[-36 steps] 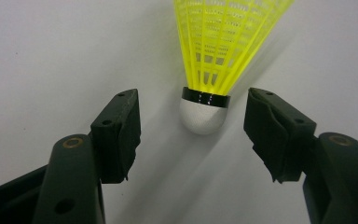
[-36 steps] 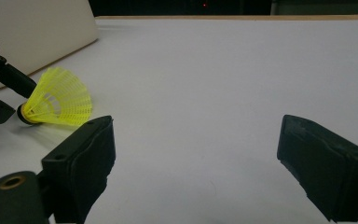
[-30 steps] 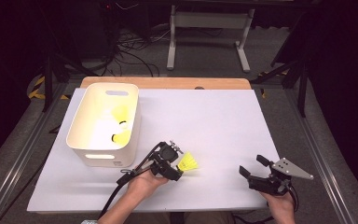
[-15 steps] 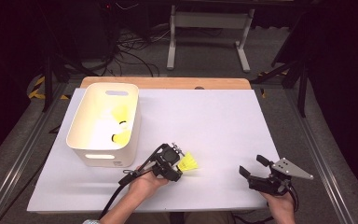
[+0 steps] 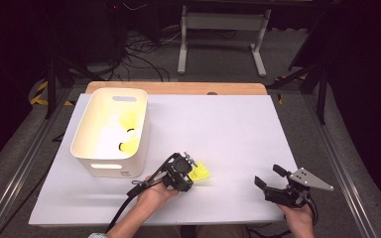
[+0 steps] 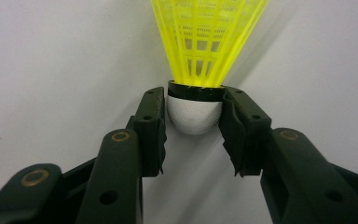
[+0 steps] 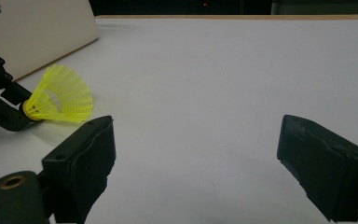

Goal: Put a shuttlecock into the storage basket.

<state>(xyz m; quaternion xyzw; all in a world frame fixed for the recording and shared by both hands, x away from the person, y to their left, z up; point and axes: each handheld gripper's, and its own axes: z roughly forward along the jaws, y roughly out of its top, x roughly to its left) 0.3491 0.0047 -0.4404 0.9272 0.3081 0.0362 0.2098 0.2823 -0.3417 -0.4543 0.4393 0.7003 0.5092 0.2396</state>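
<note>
A yellow plastic shuttlecock with a white cork lies on the white table sheet, just right of the bin. My left gripper has just been closing and its pads now touch both sides of the cork, with the yellow skirt pointing away from it. In the right gripper view the shuttlecock shows at the left, with the left gripper's jaws on its base. My right gripper stands open near the table's front right, nothing between its jaws.
A cream plastic bin stands at the table's left with yellow shuttlecocks inside. Its wall shows in the right gripper view. A wooden table edge runs along the back, with cables and a metal stand on the floor beyond.
The left gripper's jaws have narrowed around the shuttlecock's cork. Both hands have stayed where they were.
</note>
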